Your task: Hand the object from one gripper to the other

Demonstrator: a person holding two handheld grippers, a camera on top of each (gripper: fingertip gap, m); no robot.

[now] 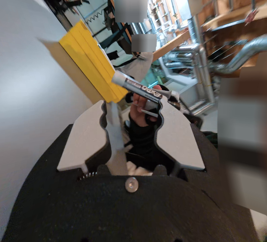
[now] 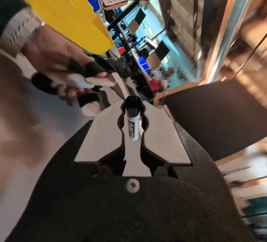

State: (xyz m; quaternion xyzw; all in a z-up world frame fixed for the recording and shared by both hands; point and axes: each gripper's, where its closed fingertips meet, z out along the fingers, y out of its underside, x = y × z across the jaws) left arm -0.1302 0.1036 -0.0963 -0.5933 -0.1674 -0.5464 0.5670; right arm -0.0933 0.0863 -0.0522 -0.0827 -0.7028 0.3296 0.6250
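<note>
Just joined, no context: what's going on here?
A person is passing a dry-erase marker between two handheld grippers. The right gripper is shut on the marker, black cap pointing away from the camera. The left gripper is open and empty, with the marker just beyond its fingertips. Yellow bins sit behind.

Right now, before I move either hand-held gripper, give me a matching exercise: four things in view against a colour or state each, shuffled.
Things:
1. marker
2. left hand-held gripper
3. right hand-held gripper
4. bin

Colour or state:
a. yellow
b. shut on the marker
c. black cap
d. open, holding nothing

Pairs: 1-c, 2-d, 3-b, 4-a.
</note>
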